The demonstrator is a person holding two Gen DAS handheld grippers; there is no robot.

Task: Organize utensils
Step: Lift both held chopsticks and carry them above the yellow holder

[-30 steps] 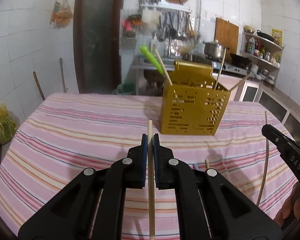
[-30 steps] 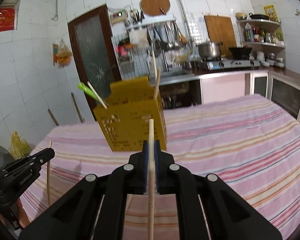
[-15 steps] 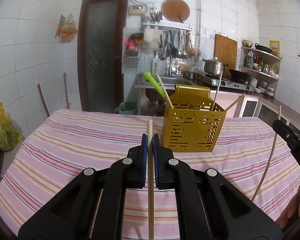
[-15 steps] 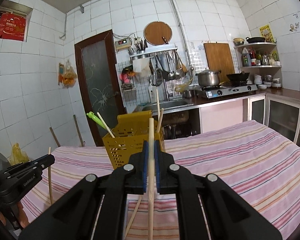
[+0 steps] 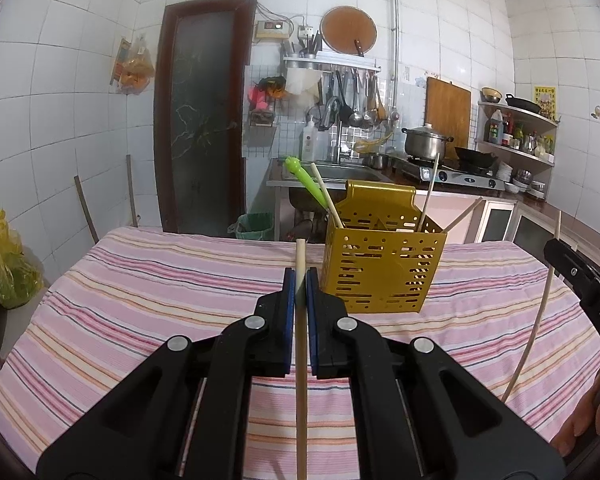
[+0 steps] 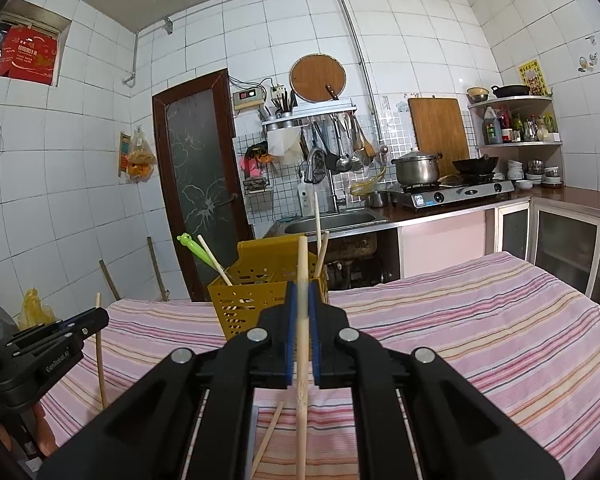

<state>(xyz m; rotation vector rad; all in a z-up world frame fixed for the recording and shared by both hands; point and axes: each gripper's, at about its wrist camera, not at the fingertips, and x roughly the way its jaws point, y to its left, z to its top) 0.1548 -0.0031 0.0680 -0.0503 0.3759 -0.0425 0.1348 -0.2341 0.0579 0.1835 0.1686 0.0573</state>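
A yellow perforated utensil holder [image 5: 382, 264] [image 6: 256, 292] stands on the striped tablecloth [image 5: 140, 300] and holds several wooden chopsticks and a green utensil [image 5: 306, 180]. My left gripper [image 5: 300, 280] is shut on a wooden chopstick [image 5: 301, 360] that stands upright, just left of the holder and nearer to me. My right gripper [image 6: 302, 296] is shut on another upright chopstick [image 6: 302, 340], in front of the holder. Each gripper shows at the edge of the other's view, the right gripper [image 5: 580, 280] with its chopstick [image 5: 540, 312], the left gripper [image 6: 60, 336] with its stick [image 6: 100, 360].
One loose chopstick [image 6: 266, 440] lies on the cloth below my right gripper. Behind the table are a sink [image 6: 332, 220], a stove with a pot [image 6: 416, 168], a dark door [image 5: 204, 128] and a yellow bag [image 5: 8, 264] at the left.
Both grippers tilted upward, so the holder sits lower in each view and more of the wall shows. The right gripper rose a little with its chopstick. Both grips stayed shut.
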